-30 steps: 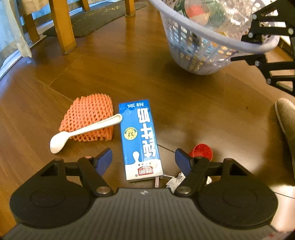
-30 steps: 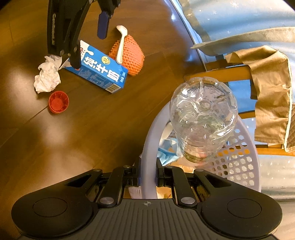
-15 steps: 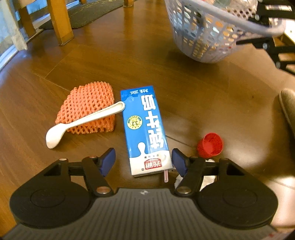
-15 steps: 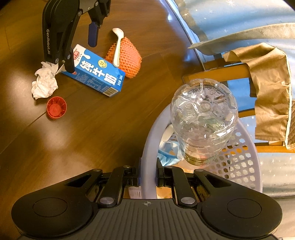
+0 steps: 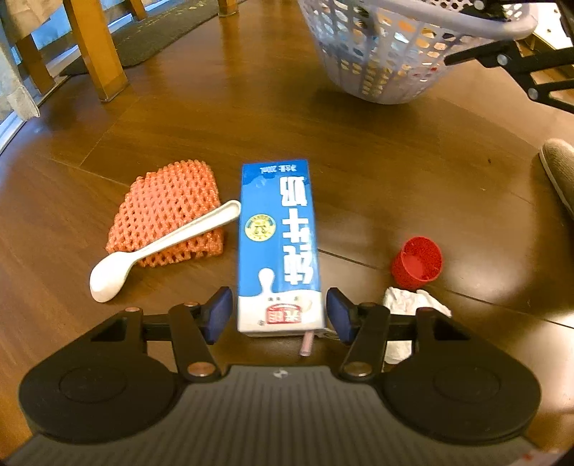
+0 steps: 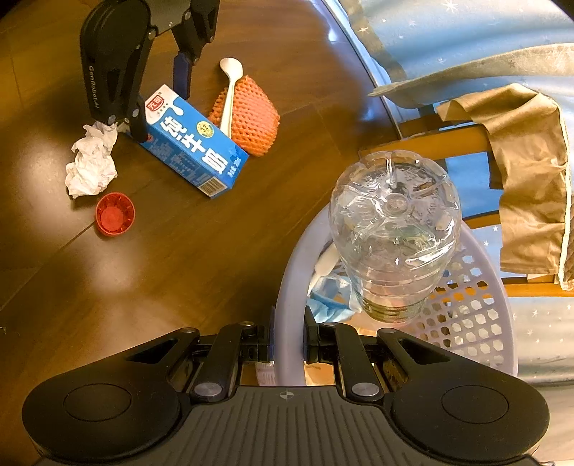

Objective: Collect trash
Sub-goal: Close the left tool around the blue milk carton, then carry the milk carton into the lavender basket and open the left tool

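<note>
One milk carton (image 5: 280, 247), one spoon (image 5: 161, 247), one foam net (image 5: 168, 208), one red cap (image 5: 416, 263), one tissue (image 6: 91, 161), one basket (image 6: 297, 272), one bottle (image 6: 394, 233).

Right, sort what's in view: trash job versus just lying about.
Job: milk carton, foam fruit net, plastic spoon, red cap, crumpled tissue, clear bottle, laundry basket.
Lying about: chair leg, draped cloth, floor mat.

Domestic room: wooden plank floor (image 5: 358, 161), wooden chair legs (image 5: 97, 53), dark mat (image 5: 154, 39) far left, starred curtain (image 6: 430, 39).
</note>
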{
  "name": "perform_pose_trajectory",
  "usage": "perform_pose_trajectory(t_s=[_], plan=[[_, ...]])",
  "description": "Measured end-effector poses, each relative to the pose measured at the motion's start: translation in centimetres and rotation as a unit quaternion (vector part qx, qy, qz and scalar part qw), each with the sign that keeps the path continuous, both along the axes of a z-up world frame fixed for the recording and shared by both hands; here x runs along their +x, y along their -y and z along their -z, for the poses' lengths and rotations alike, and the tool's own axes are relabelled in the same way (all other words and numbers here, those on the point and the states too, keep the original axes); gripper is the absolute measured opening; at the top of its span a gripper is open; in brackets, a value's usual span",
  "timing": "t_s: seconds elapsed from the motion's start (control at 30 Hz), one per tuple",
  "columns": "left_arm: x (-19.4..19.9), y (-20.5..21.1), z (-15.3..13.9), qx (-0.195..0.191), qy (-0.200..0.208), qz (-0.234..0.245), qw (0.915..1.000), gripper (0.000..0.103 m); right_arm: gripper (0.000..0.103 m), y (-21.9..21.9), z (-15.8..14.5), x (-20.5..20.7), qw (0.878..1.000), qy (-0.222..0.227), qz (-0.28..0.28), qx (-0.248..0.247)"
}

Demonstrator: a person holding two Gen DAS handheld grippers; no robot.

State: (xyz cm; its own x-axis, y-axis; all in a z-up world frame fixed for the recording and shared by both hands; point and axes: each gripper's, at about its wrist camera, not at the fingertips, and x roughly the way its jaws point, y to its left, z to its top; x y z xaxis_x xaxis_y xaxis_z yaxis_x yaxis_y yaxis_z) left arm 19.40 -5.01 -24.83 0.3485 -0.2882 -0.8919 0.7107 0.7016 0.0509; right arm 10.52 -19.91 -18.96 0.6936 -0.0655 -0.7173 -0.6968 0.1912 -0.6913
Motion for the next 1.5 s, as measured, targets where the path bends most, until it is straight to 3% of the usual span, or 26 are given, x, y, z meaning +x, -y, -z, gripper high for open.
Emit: perform_pose_trajectory(t_s=[0.13, 0.8, 1.2, 1.5], plan=[[0.6, -0.2, 0.1, -0.001, -0.001, -0.012, 0.9999, 0.046, 0.010, -0.1, 0.0, 0.0, 1.000, -0.001, 0.001, 0.003], [0.0, 0.5, -0.3, 0.018, 0.008, 0.027, 0.9994, 0.043, 0.010, -0.2, 0.0, 0.1, 1.000, -0.002, 0.002, 0.003], [-0.5, -1.0, -4.8, 0.011, 0.011, 0.028, 0.9995, 0.043, 0.010, -0.2, -0.1, 0.0, 1.000, -0.003, -0.001, -0.002], [1.3, -1.0, -11.4, 0.011, 0.066, 0.034, 0.9972, 0.043, 0.010, -0.1, -0.1, 0.0, 1.000, -0.001, -0.002, -0.005]])
